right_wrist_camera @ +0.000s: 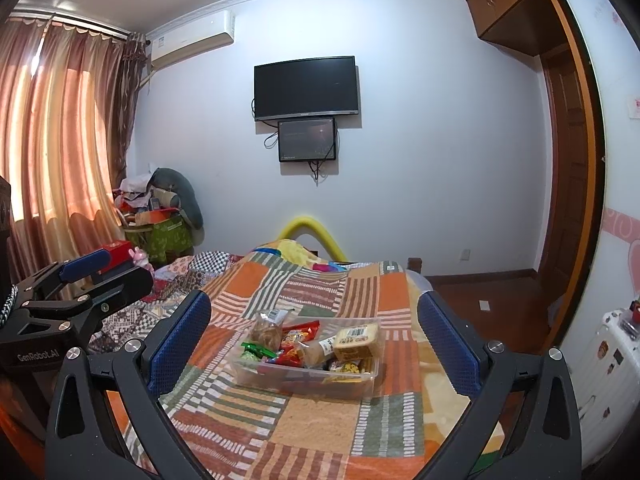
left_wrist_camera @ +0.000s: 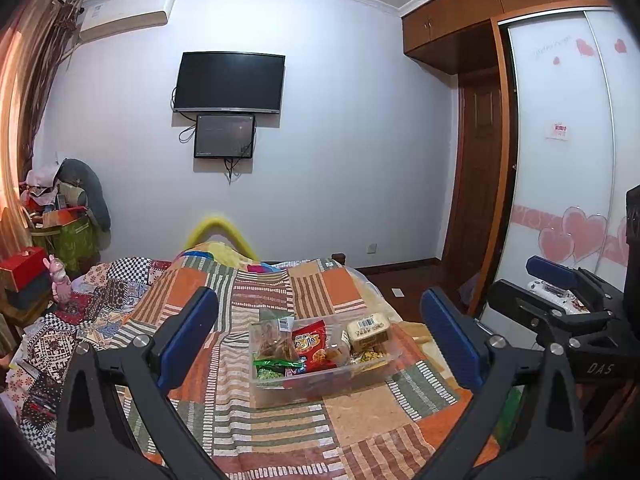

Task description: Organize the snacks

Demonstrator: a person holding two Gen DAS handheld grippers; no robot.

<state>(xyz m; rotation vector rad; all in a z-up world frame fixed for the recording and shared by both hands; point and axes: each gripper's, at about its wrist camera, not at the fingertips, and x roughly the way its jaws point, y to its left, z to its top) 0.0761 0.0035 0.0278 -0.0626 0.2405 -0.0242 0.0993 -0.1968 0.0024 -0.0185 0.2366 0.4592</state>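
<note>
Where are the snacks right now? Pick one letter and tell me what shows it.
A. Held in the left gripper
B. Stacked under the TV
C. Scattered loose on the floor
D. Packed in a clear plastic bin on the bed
D: the snacks sit together inside the clear plastic bin, which rests on the patchwork blanket on the bed; both grippers are open and hold nothing.

You face wall-mounted TV [left_wrist_camera: 229, 83], small monitor [left_wrist_camera: 224, 136] just below. Air conditioner [left_wrist_camera: 126, 14] upper left. Patchwork blanket [right_wrist_camera: 320, 424] covers bed. Curtains [right_wrist_camera: 60, 128] left, wardrobe [left_wrist_camera: 560, 140] right.
</note>
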